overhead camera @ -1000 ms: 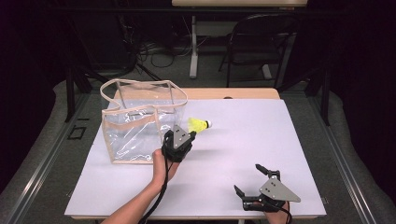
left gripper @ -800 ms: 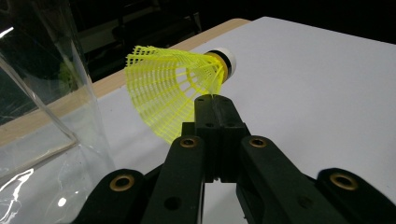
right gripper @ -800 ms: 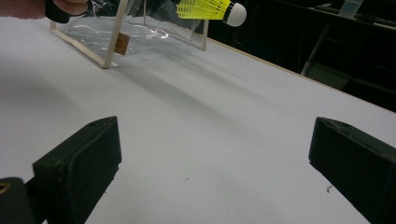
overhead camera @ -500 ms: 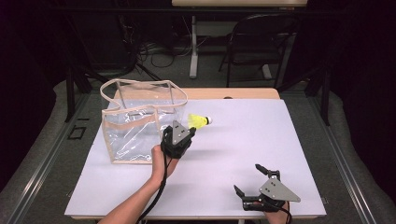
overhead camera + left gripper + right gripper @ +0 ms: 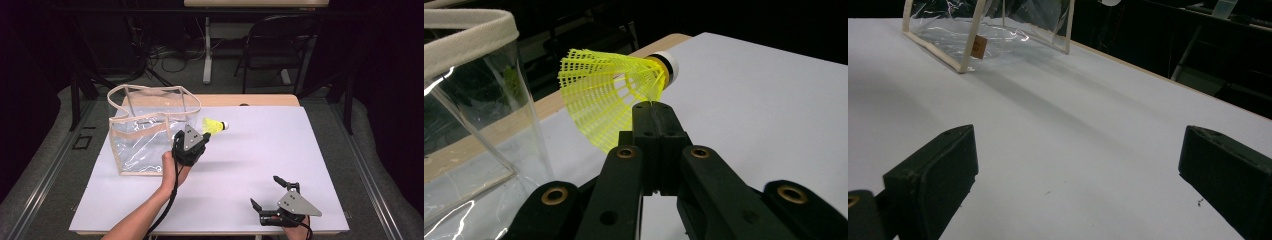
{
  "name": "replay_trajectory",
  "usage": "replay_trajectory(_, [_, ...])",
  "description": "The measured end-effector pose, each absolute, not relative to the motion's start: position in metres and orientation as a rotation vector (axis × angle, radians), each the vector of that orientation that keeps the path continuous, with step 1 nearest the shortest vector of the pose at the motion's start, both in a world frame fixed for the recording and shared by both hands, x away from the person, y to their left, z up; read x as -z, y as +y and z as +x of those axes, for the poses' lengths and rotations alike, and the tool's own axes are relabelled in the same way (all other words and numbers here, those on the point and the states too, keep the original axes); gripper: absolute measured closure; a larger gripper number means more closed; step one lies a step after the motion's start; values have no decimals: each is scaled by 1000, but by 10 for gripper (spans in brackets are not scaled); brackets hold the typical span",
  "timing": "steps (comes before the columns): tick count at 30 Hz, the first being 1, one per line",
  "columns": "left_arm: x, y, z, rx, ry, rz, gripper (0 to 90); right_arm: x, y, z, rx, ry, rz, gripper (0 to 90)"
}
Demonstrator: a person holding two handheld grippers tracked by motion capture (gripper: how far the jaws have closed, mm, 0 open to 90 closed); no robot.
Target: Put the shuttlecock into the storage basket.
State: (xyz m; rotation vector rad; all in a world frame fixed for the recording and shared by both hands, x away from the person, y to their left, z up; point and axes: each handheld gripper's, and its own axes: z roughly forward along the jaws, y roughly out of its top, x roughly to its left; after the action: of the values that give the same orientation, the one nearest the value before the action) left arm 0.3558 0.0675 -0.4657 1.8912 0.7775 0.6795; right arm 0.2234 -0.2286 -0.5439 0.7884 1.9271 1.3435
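I see the yellow shuttlecock (image 5: 616, 97) pinched by its net skirt in my left gripper (image 5: 191, 145). The jaws are squeezed together on it. It hangs above the table (image 5: 300, 150), near the back edge, just beside the clear bag (image 5: 142, 137). My right gripper (image 5: 272, 197) rests near the front right corner, jaws wide apart, holding nothing.

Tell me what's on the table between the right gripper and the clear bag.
Nothing: the right gripper view shows bare white table from the right gripper to the clear bag.
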Motion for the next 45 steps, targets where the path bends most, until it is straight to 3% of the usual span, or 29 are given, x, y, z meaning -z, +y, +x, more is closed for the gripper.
replay_trajectory(45, [423,73,367,-756,719,1829,900,544,-229,223,-1344,1925,789,20])
